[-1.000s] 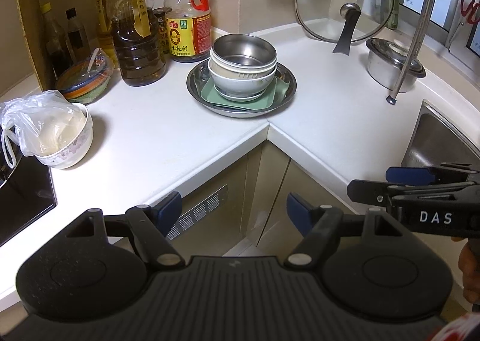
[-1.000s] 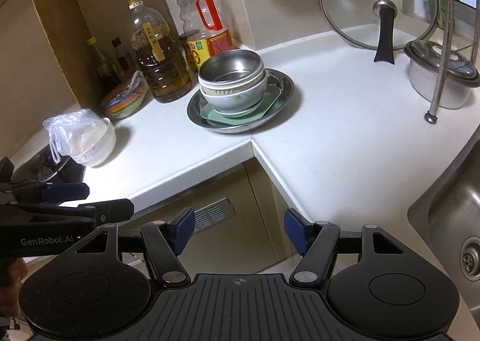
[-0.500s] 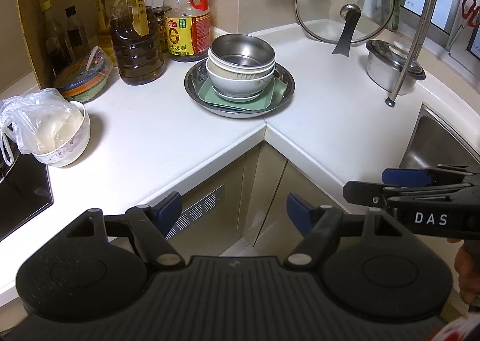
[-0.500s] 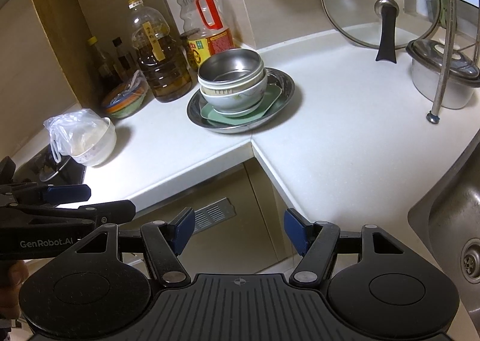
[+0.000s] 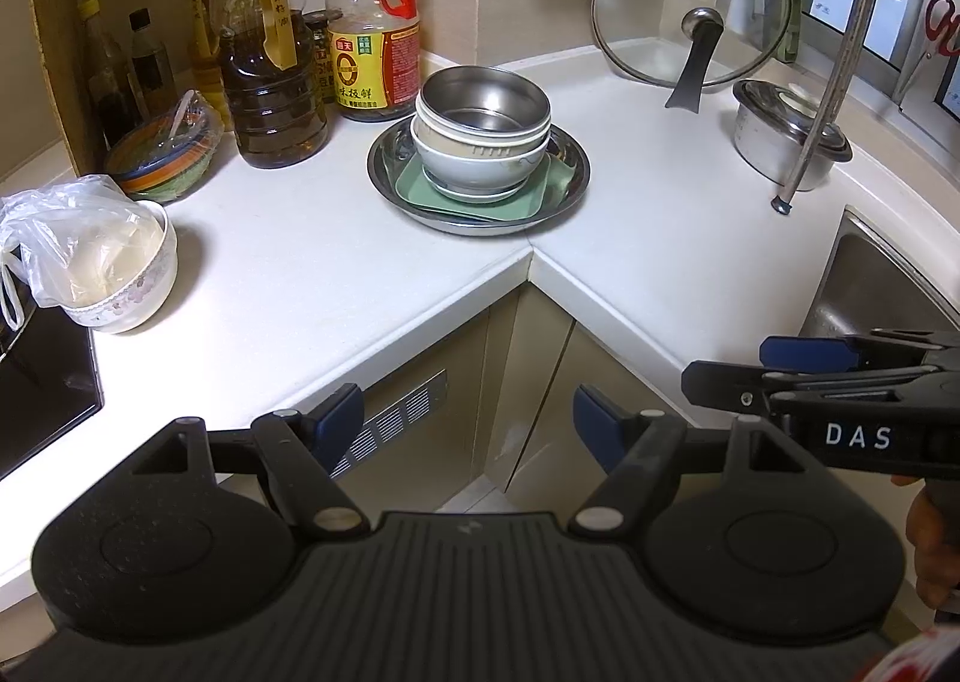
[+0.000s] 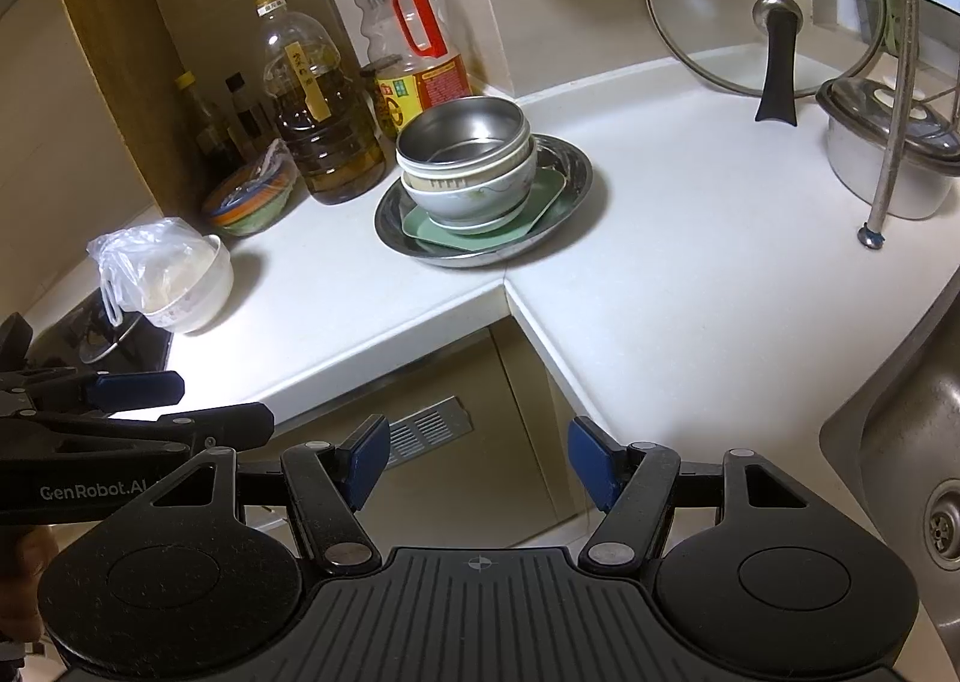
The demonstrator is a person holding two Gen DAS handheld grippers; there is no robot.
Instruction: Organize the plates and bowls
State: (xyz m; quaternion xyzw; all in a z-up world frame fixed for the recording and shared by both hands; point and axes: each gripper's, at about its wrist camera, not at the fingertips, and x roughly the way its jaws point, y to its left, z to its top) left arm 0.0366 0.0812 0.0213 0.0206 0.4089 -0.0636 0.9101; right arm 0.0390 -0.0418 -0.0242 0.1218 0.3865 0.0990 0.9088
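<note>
Both claws hang off the desk's front edge with jaws apart and nothing between them: the left claw (image 5: 468, 421) wider, the right claw (image 6: 477, 457) a little narrower. Ahead, at the inner corner of the white desk (image 5: 630, 190), a steel bowl (image 5: 483, 103) nests in pale bowls (image 5: 480, 166) on a green plate (image 5: 480, 199) inside a round steel tray (image 5: 573, 166). Oil bottles (image 5: 267, 82) stand just behind, a glass lid (image 5: 690, 4) and lidded pot (image 5: 786, 133) to the right. Left sits a bowl holding a plastic bag (image 5: 78, 244). The way to the stack is clear.

My two wrist cameras look down from off the white corner counter (image 5: 630, 190), sharing the round steel tray (image 6: 570, 184) stack.
</note>
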